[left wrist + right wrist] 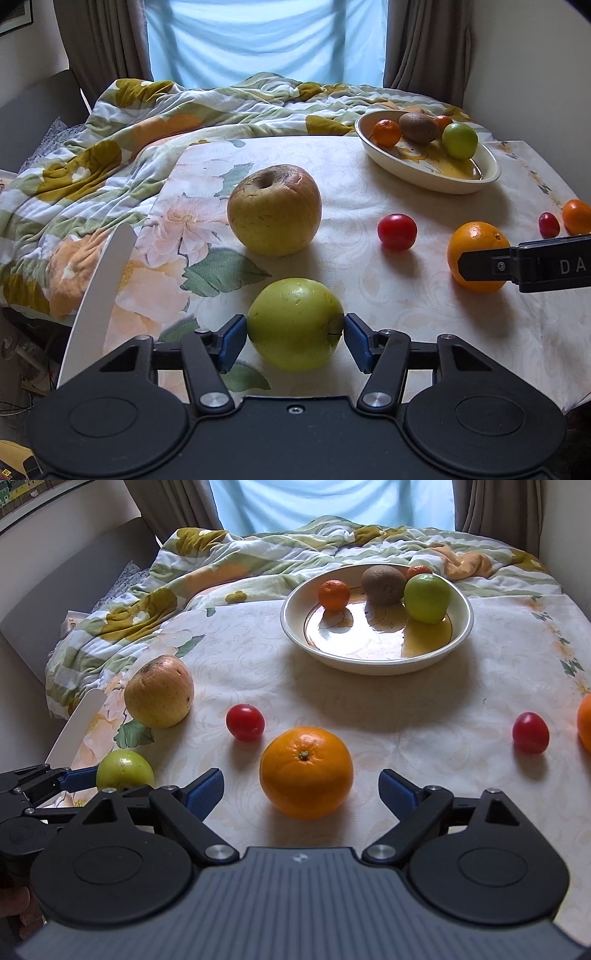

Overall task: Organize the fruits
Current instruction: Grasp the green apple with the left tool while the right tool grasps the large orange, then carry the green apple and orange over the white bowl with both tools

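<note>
Two pairs of fingers were at work. The left gripper [295, 341] had its blue pads pressed against both sides of the green apple [294, 323], which sat on the worktop [369, 184] at its near edge. The right gripper [301, 792] stood spread wide around the large orange [306, 772], its pads clear of the peel on either side. Farther out lay a yellowish apple [274, 209], two cherry tomatoes [245, 722] [530, 732] and another orange fruit [585, 725] at the right edge. Toward the back, the bowl [376, 662] already held a small green apple, a kiwi and two mandarins. The step in hand appeared to be the pick-up of both fruits. Next, the right pads would likely need to close on the orange, then both fruits be lifted and carried over the rim into the bowl's free near side.
</note>
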Demonstrator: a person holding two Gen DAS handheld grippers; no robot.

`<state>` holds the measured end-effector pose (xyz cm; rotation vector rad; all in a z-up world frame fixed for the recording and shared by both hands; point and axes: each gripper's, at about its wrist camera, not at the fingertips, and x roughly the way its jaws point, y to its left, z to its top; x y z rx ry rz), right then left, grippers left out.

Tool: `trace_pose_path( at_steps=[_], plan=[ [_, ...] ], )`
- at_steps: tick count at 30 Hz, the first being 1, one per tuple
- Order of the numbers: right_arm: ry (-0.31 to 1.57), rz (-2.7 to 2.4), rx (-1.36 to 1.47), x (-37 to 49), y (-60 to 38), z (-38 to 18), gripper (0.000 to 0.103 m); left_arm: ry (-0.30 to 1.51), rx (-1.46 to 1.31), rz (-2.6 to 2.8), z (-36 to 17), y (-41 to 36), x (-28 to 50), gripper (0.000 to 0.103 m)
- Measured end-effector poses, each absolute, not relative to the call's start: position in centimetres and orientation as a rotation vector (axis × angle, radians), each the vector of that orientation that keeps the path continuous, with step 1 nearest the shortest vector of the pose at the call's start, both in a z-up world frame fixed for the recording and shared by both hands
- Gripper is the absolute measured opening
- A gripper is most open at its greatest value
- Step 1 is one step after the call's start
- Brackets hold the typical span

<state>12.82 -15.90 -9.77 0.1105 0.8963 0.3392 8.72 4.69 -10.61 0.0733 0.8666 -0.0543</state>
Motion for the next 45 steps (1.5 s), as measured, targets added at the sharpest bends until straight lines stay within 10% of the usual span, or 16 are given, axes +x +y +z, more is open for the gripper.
trace_pose_path(
  at_steps=[20,45],
  plan=[
    [0.944,0.344,0.026,14.5,-14.7,-11.3,0.075,0.873,0.040,-0.040,-10.3,5.0,6.7,0.062],
    [0.844,0.426,0.007,11.6,-17.7,-4.5,0.074,0.781,-0.011,-0.027,-2.6,1.4,5.1,0.062]
  ],
)
